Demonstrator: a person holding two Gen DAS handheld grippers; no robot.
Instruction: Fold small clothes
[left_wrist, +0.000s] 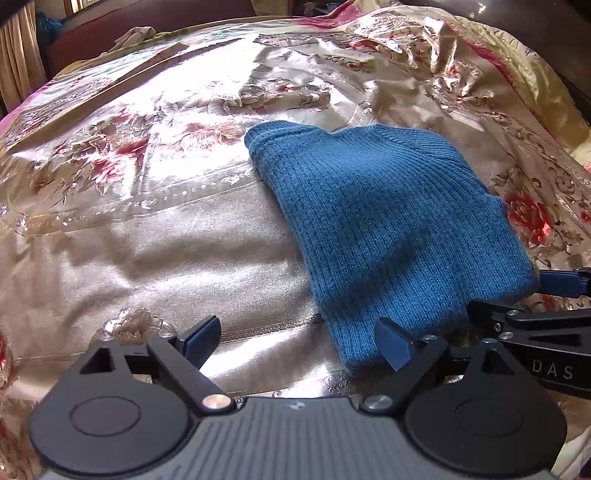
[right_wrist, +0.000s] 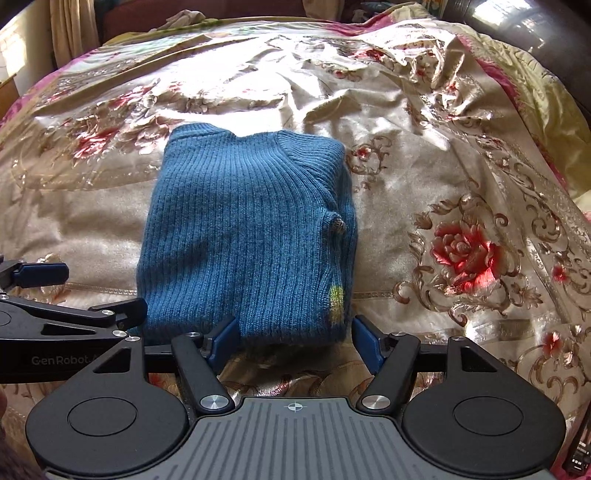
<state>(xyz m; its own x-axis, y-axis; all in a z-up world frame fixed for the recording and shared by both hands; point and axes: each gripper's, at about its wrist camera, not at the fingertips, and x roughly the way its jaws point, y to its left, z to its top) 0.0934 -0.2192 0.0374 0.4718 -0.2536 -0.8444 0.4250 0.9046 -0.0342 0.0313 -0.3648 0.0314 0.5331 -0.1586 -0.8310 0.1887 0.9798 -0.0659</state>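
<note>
A: Holding both grippers at the sweater's near edge. My right gripper (right_wrist: 293, 341) has its jaws apart, straddling the hem; the left gripper (left_wrist: 297, 341) is also spread wide, gripping nothing.

B: And the blue sweater (right_wrist: 247, 229)?

A: Lying on the bedspread (right_wrist: 461, 177) as a compact rectangle, collar at the far end. I judge the folding nearly finished.
</note>
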